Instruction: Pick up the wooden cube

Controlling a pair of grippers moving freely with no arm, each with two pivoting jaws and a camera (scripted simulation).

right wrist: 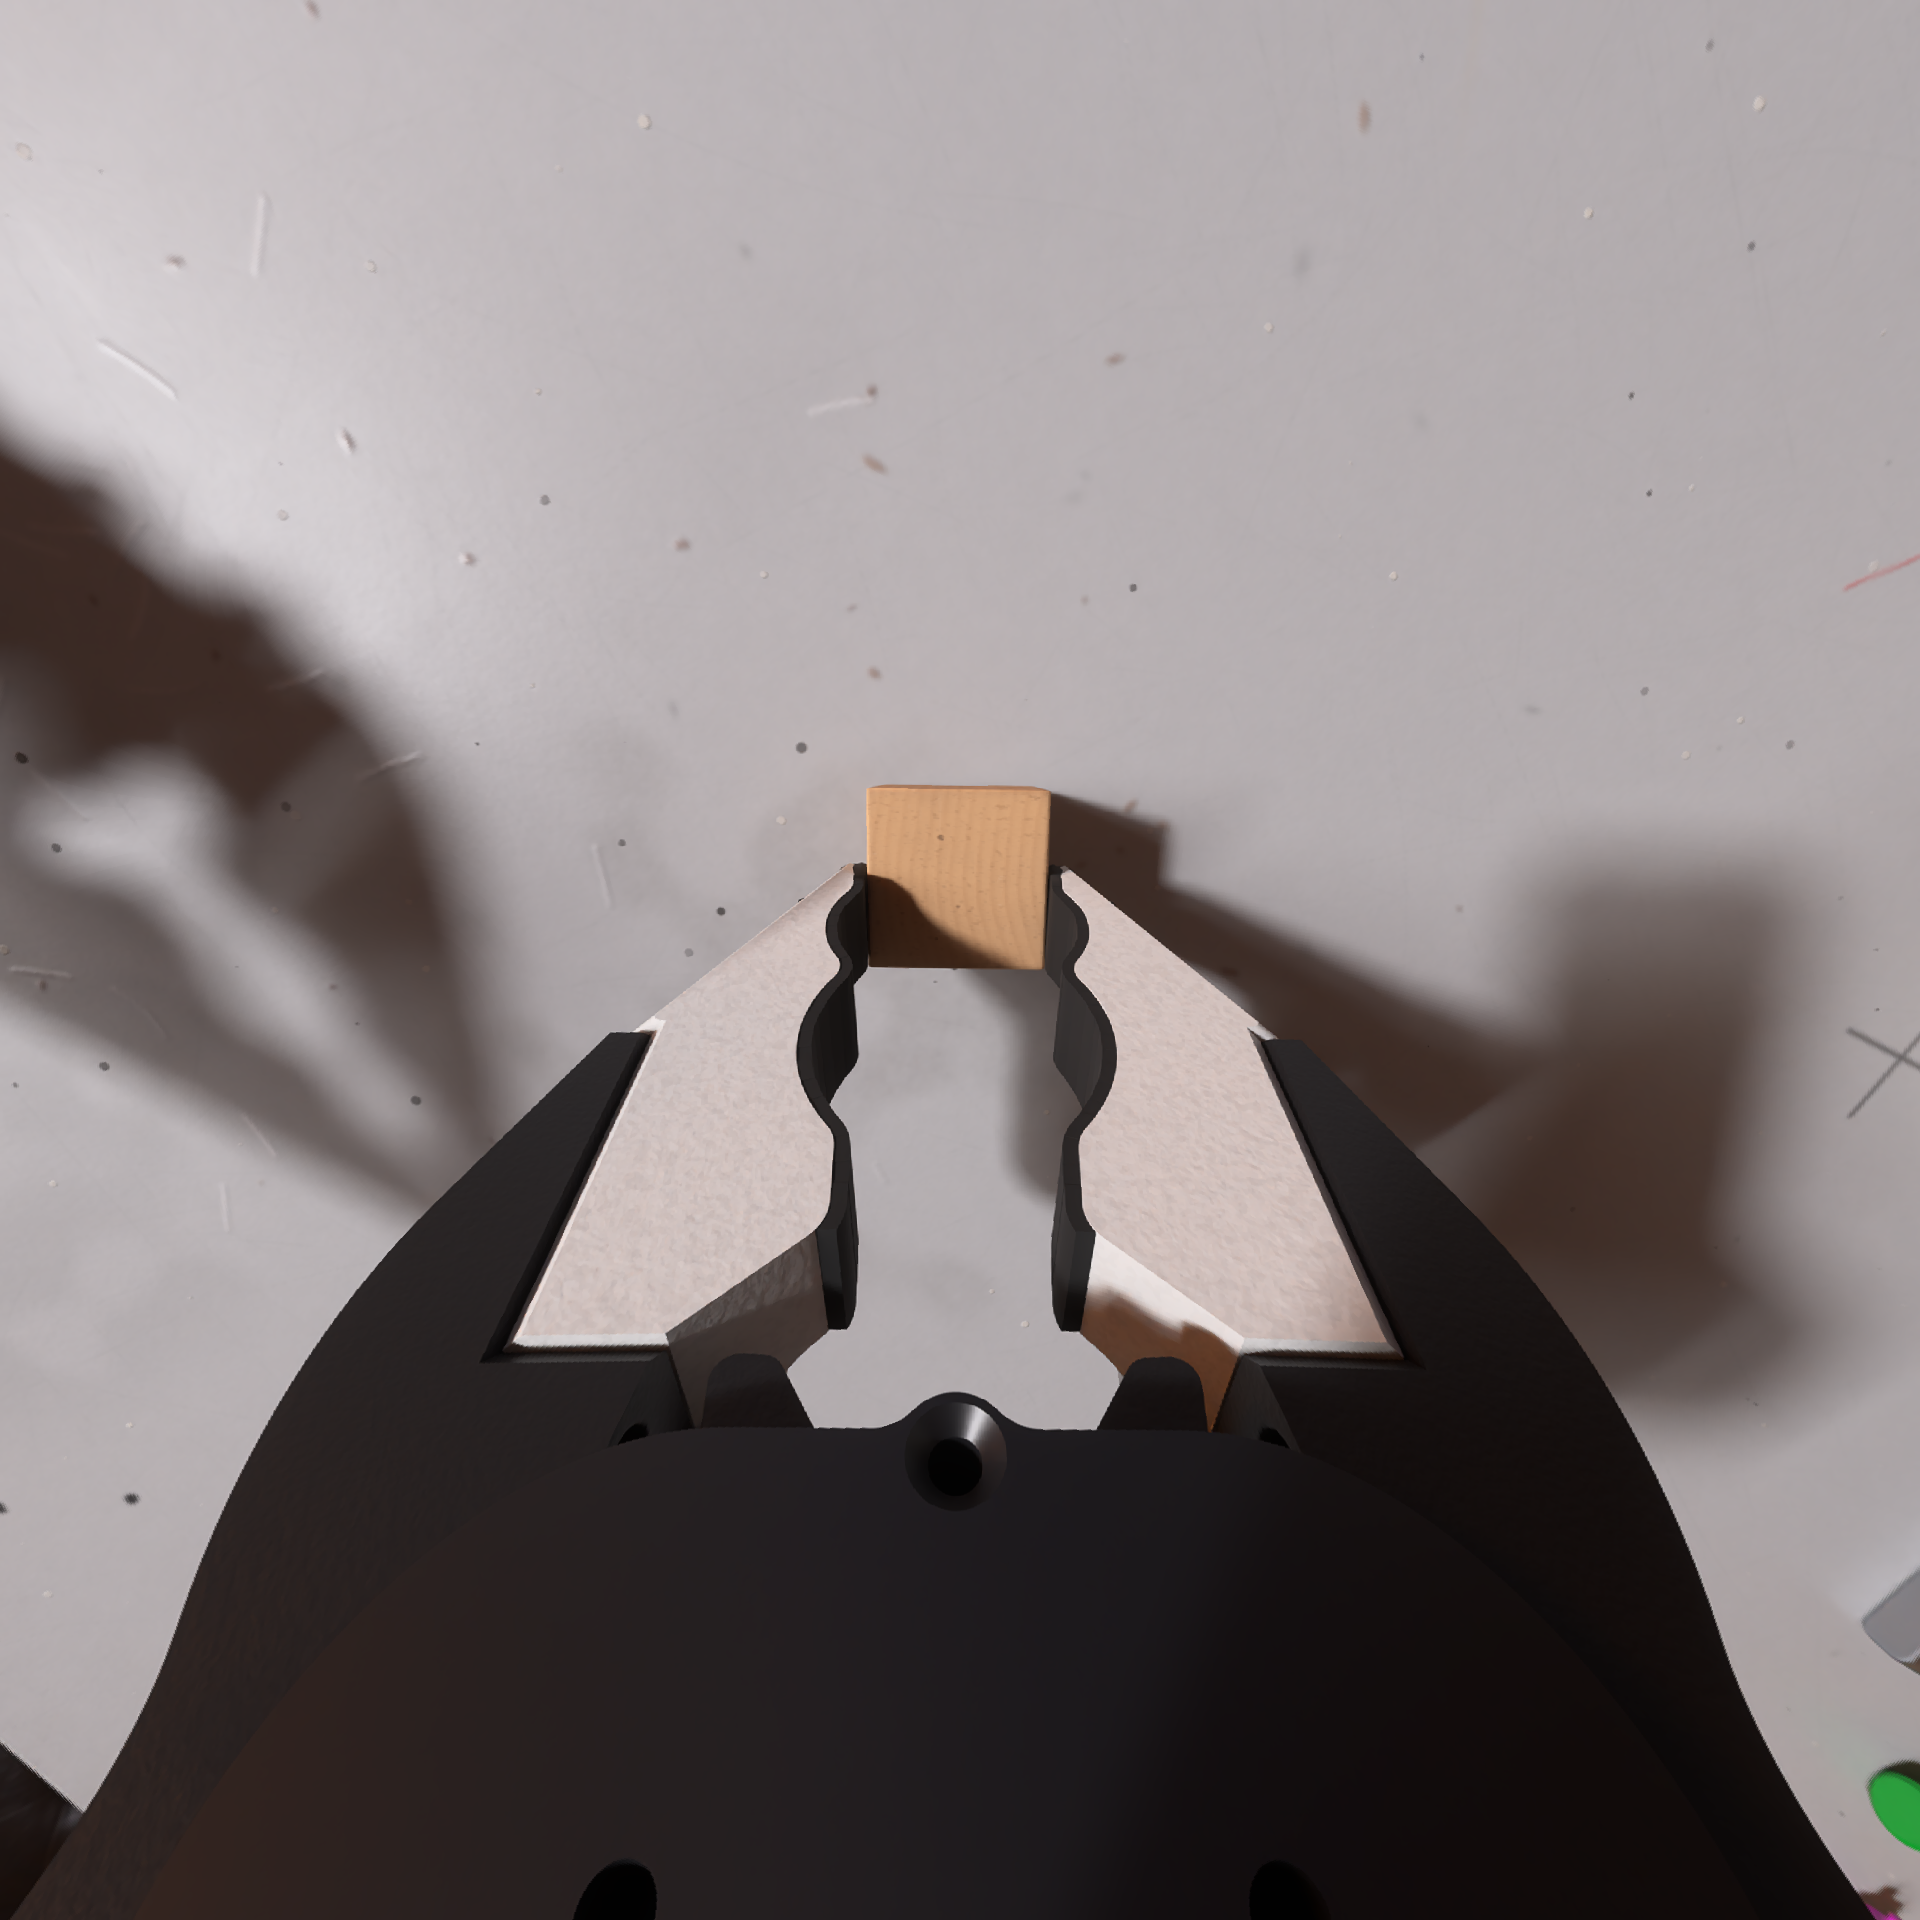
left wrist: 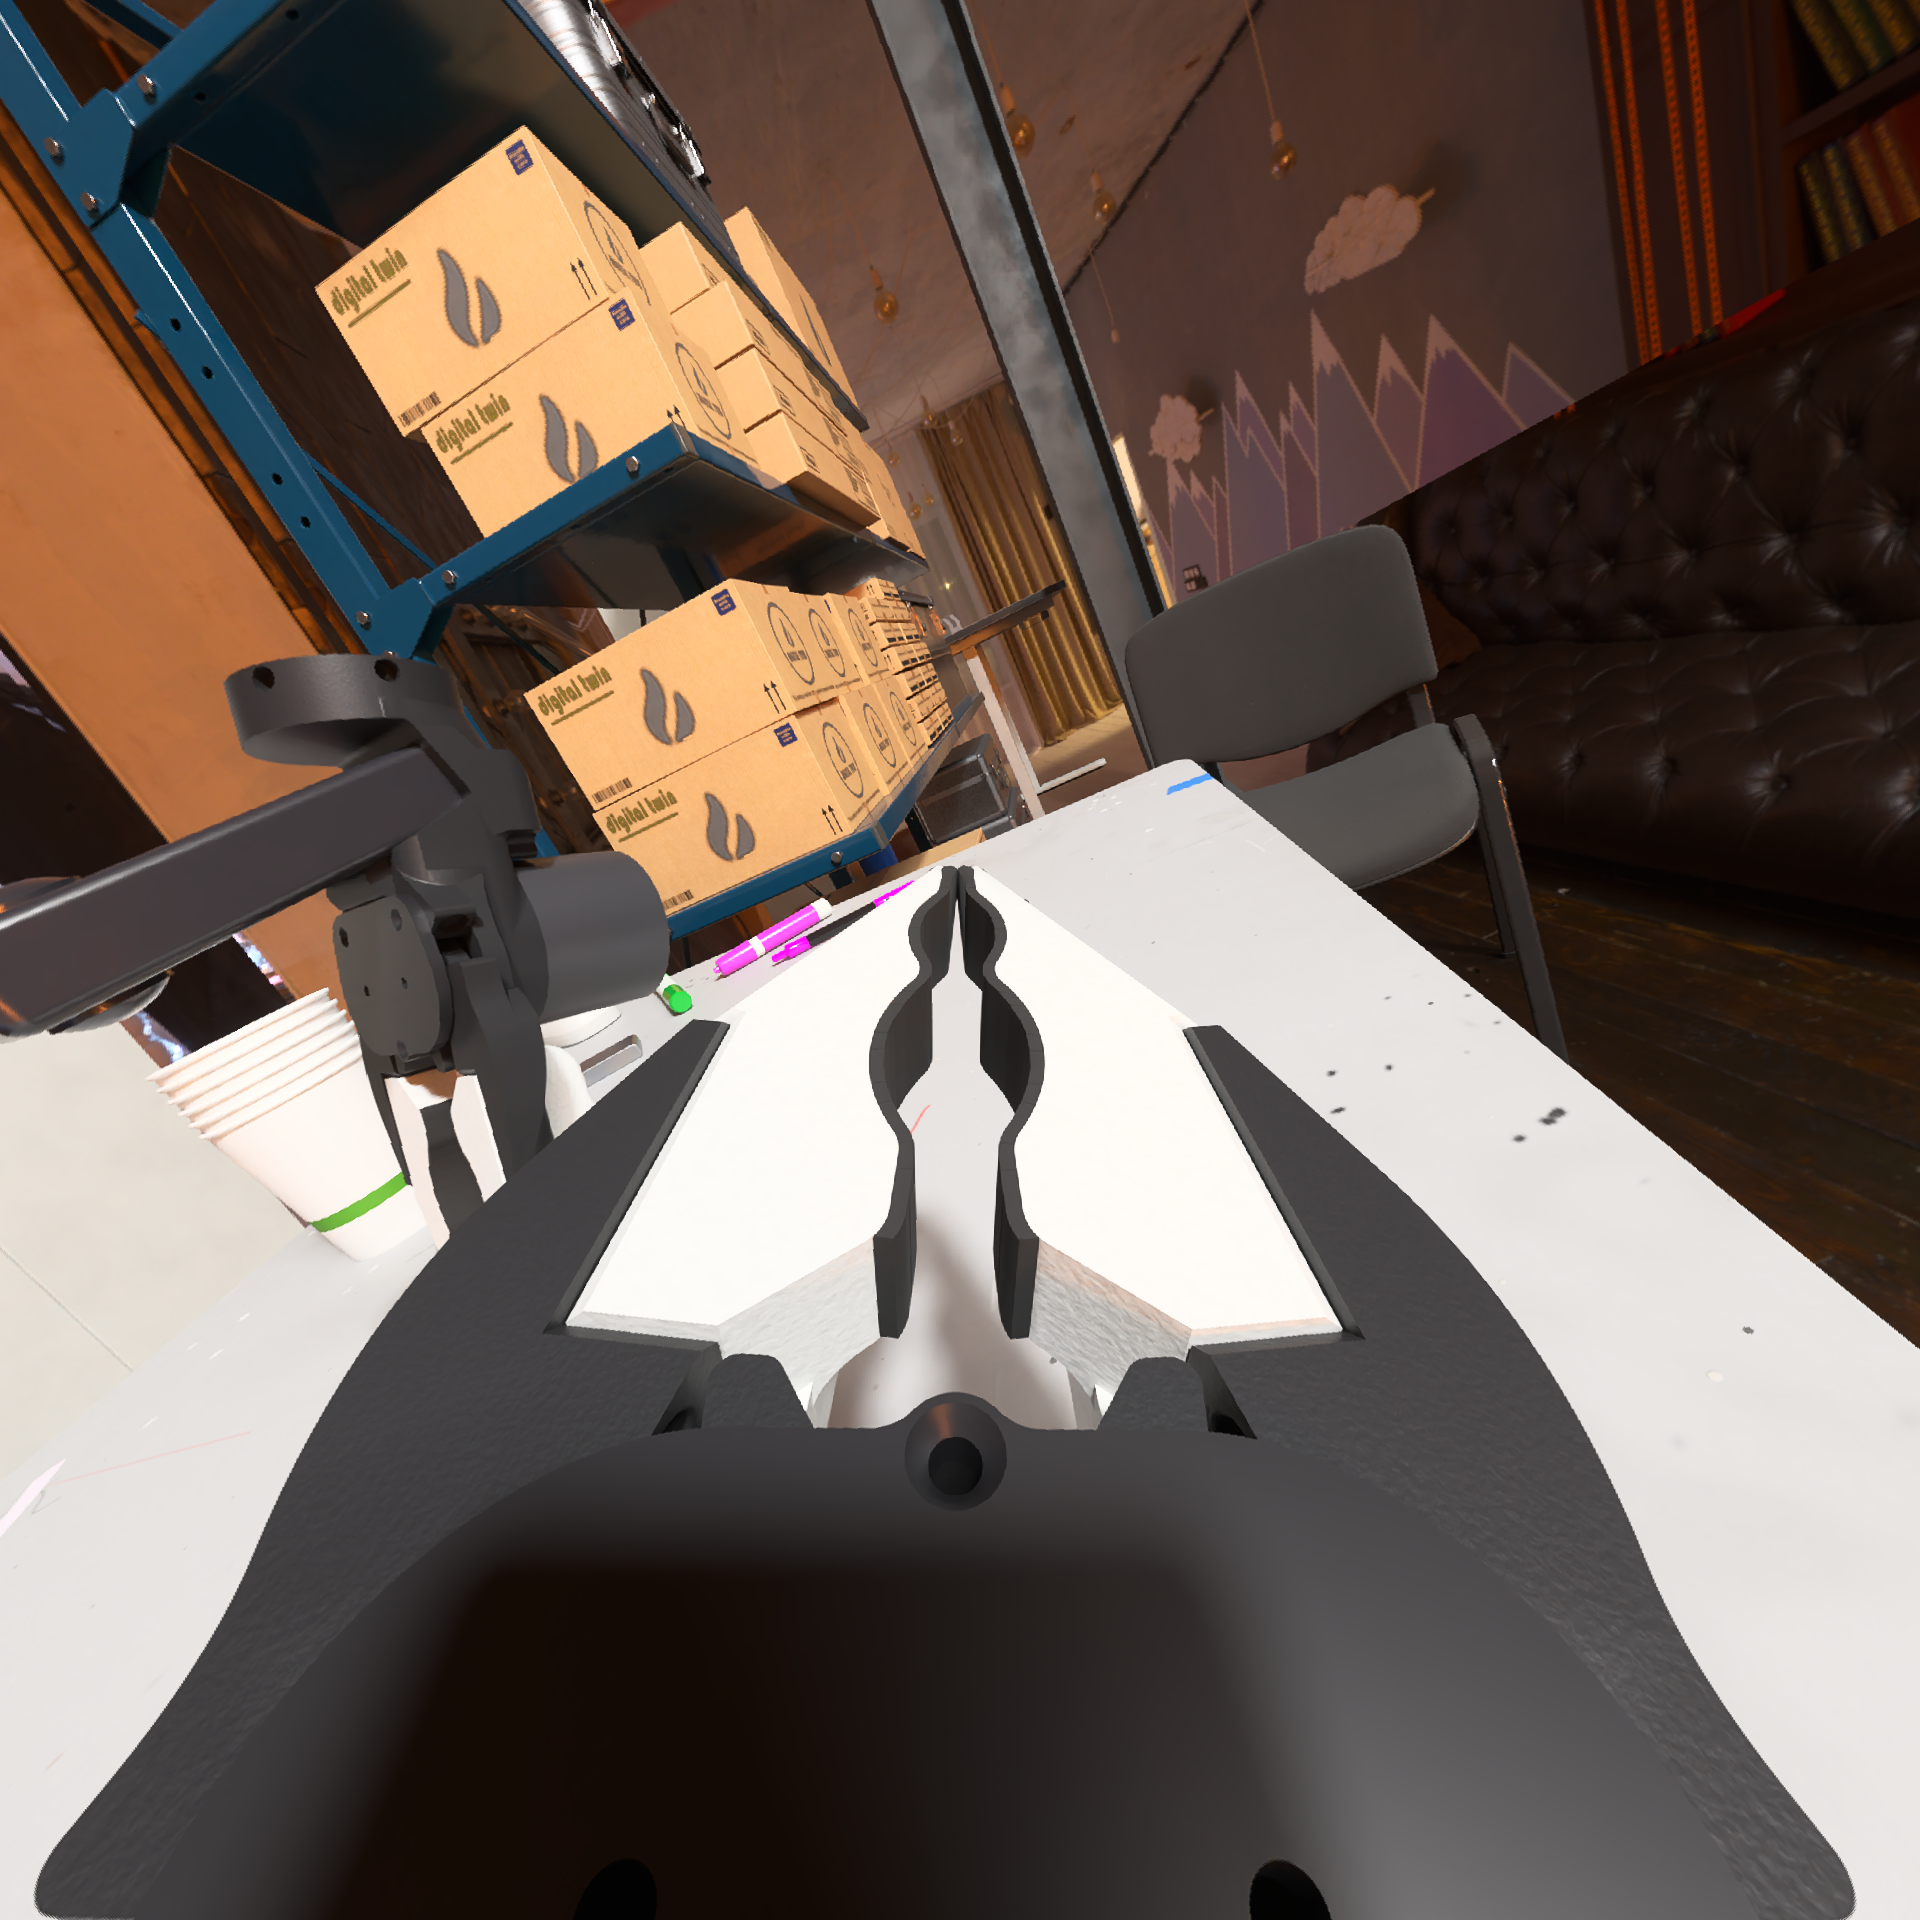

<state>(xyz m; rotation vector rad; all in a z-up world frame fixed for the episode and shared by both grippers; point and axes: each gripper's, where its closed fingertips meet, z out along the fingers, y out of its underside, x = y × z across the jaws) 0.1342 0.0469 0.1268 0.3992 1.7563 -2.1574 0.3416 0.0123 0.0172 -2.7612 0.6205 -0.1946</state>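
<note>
The wooden cube [right wrist: 956, 878] is a small light-brown block on the speckled white table [right wrist: 1039, 364], straight ahead in the right wrist view. My right gripper [right wrist: 956, 914] points down at the table, with both fingertips pressed against the cube's left and right sides. I cannot tell whether the cube is off the table. The right gripper also shows at the left of the left wrist view [left wrist: 457, 1164], where the cube is hidden. My left gripper [left wrist: 956, 883] is shut and empty, held low over the table [left wrist: 1455, 1195].
A stack of white paper cups [left wrist: 301, 1122] lies beside the right gripper. Pink markers [left wrist: 774, 935] and a green cap [left wrist: 677, 1000] lie farther back. A blue shelf with cardboard boxes [left wrist: 665, 717] and a grey chair [left wrist: 1340, 707] stand beyond the table's edges.
</note>
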